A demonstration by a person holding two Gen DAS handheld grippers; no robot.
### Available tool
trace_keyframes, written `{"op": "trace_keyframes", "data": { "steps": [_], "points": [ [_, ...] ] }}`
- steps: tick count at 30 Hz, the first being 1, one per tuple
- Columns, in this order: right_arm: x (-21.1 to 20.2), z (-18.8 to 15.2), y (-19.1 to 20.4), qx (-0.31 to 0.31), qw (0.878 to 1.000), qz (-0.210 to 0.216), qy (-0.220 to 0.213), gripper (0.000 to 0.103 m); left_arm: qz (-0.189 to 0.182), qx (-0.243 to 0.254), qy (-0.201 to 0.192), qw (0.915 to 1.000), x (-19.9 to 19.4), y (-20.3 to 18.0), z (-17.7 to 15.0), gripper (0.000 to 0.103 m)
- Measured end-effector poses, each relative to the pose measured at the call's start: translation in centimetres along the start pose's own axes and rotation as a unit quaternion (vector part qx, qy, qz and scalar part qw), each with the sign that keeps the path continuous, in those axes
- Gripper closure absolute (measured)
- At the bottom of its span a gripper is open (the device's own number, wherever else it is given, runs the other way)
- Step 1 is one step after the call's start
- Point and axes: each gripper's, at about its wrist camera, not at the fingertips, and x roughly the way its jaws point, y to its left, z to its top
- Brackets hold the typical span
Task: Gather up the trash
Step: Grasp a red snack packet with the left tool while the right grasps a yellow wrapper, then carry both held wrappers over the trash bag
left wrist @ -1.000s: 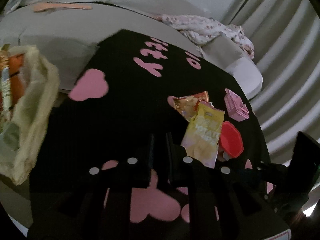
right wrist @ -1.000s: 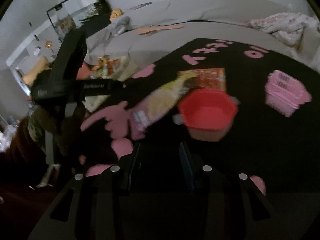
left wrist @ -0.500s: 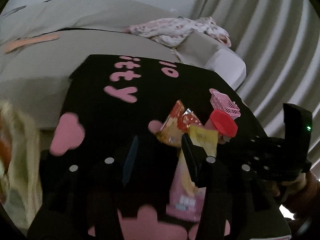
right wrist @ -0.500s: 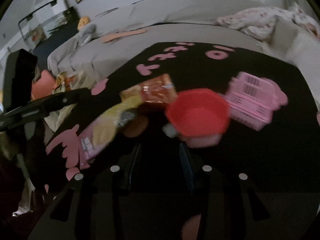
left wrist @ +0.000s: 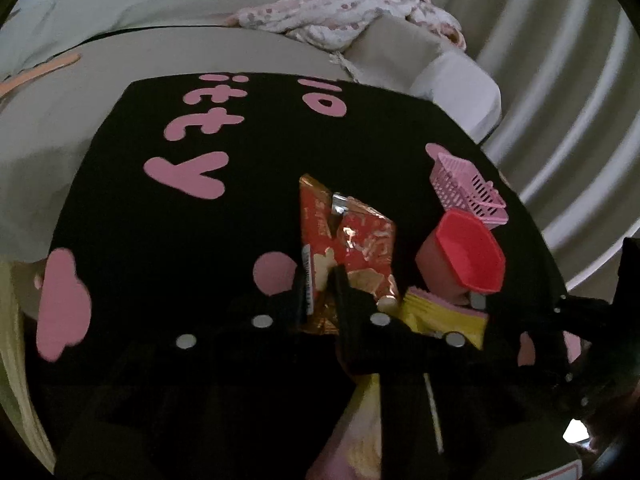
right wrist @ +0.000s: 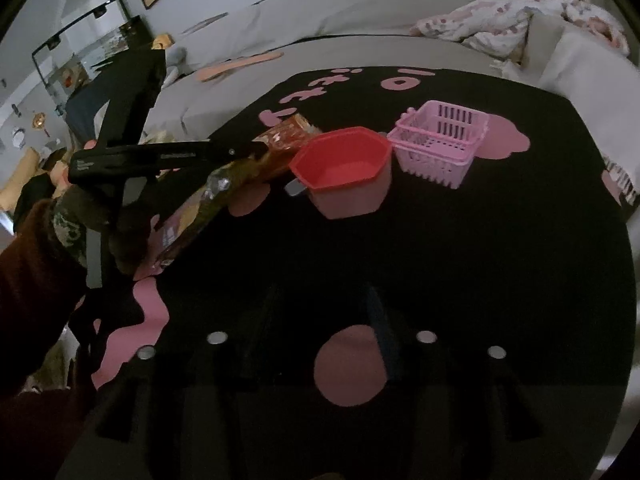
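Note:
A crumpled red-and-gold snack wrapper (left wrist: 360, 240) lies on the black cloth with pink shapes (left wrist: 180, 240). My left gripper (left wrist: 320, 280) has its jaws closing on the wrapper's near edge, and the pads pinch it. A yellow chips bag (left wrist: 444, 316) lies just right of and under that gripper. From the right wrist view the left gripper (right wrist: 244, 149) reaches in from the left over the wrapper (right wrist: 286, 136) and the yellow bag (right wrist: 192, 216). My right gripper (right wrist: 320, 304) hovers low over the cloth, its jaws opening with nothing between them.
A red plastic cup (right wrist: 344, 168) and a pink toy basket (right wrist: 440, 144) stand beyond the right gripper. A grey sofa (left wrist: 200, 52) with a floral blanket (left wrist: 340, 16) lies behind the table. A pale bag (left wrist: 10, 340) hangs at the far left.
The left gripper swung right across the cloth, opened, then closed on the red wrapper. The right gripper's jaws spread wider, and the cup now sits farther from it.

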Motion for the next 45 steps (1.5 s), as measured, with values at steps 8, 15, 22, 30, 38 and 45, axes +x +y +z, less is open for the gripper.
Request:
{"op": "trace_keyframes", "data": {
  "steps": [8,15,22,30,38,45],
  "points": [
    [0.8,0.3,1.9,-0.043,0.998,-0.021,0.031,0.034,0.044,-0.089,-0.083,0.9916,-7.4,2.3,-2.4,0.093],
    [1.7,-0.2,4.4,-0.102,0.991,-0.074,0.053,0.031,0.100,-0.166,-0.156,0.9686,-13.7,5.9,-6.2,0.093],
    [1.4,0.7,7.8,-0.106,0.994,-0.009,0.026,0.031,0.128,-0.214,-0.194,0.9487,-16.2,8.6,-8.2,0.093],
    [3.6,3.3,14.2,-0.172,0.983,0.062,0.027,0.031,0.168,-0.247,-0.234,0.9253,-20.3,10.5,-10.9,0.093],
    [8.2,5.6,18.2,-0.198,0.973,0.107,0.054,0.034,0.177,-0.268,-0.225,0.9200,-23.2,10.1,-15.1,0.093],
    [11.3,5.5,20.0,-0.228,0.967,0.084,0.072,0.041,0.179,-0.284,-0.211,0.9179,-24.1,10.0,-18.2,0.093]
  ]
}}
